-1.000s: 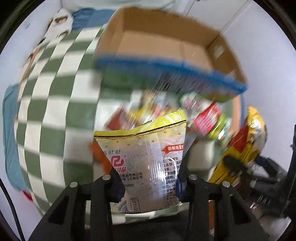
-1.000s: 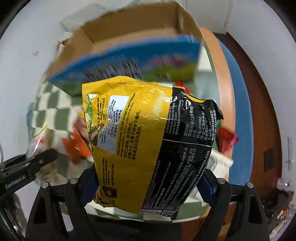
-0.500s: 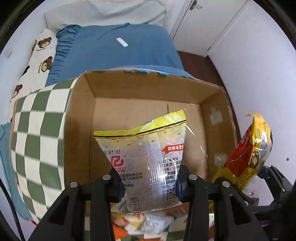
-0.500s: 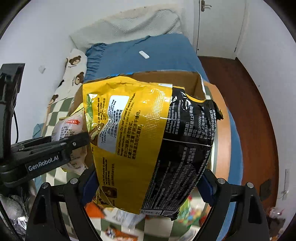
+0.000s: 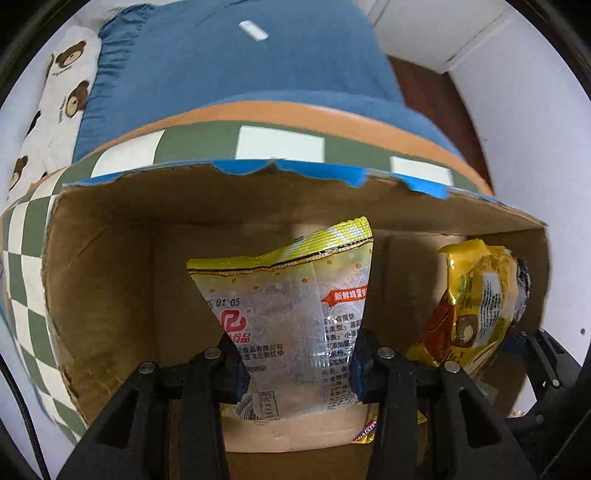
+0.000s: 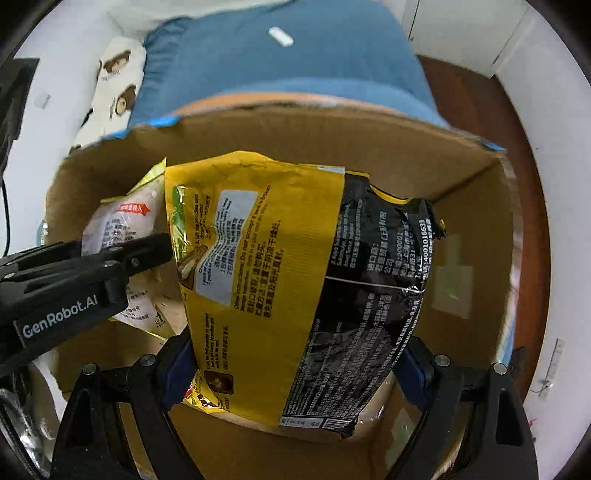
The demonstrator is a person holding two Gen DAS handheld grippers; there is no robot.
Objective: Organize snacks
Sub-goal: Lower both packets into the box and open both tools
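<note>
My left gripper (image 5: 295, 363) is shut on a clear snack packet with a yellow top edge (image 5: 291, 302), held inside an open cardboard box (image 5: 103, 280). The right gripper (image 6: 295, 365) is shut on a big yellow and black noodle bag (image 6: 295, 280), wide between the pads, also inside the box (image 6: 476, 236). In the left wrist view the noodle bag (image 5: 480, 299) hangs at the right. The clear packet (image 6: 122, 225) and the left gripper's fingers (image 6: 144, 254) show at the left of the right wrist view.
The box stands on a green and white checked cloth (image 5: 22, 266) over a round wooden table (image 5: 295, 112). Beyond it lies a bed with a blue cover (image 5: 240, 62), a bear-print pillow (image 5: 62, 66) and a small white object (image 5: 253, 30).
Both grippers have carried their packets from above the snack pile on the cloth over the box's near wall and down into the box. Neither grip has changed.
</note>
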